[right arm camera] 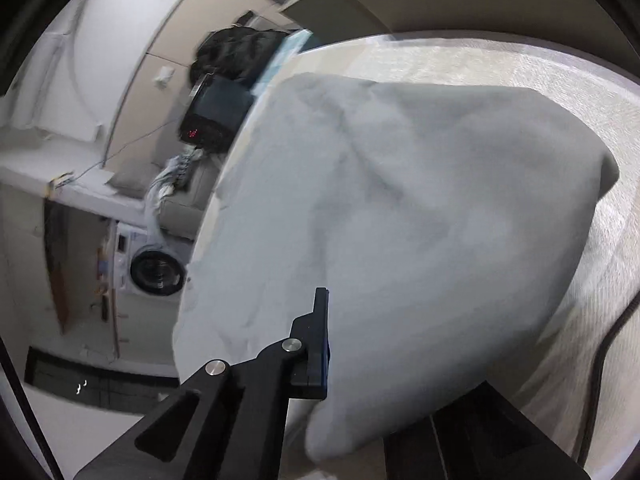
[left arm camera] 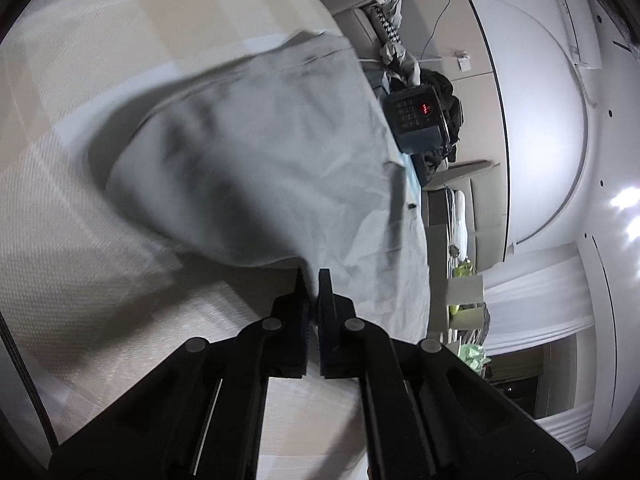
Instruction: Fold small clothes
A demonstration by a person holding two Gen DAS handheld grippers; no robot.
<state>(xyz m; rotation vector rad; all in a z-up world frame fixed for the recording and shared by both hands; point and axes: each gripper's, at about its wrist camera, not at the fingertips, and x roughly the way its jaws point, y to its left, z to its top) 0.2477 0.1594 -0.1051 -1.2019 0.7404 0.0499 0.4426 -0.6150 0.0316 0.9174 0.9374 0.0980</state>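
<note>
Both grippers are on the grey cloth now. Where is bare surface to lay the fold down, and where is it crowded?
Bare beige surface lies left of the grey cloth in the left wrist view, up to the near edge by the left gripper. In the right view it is bare right of the cloth beyond the right gripper. The far edge is crowded: a dark device with red digits and dark clothes.
</note>
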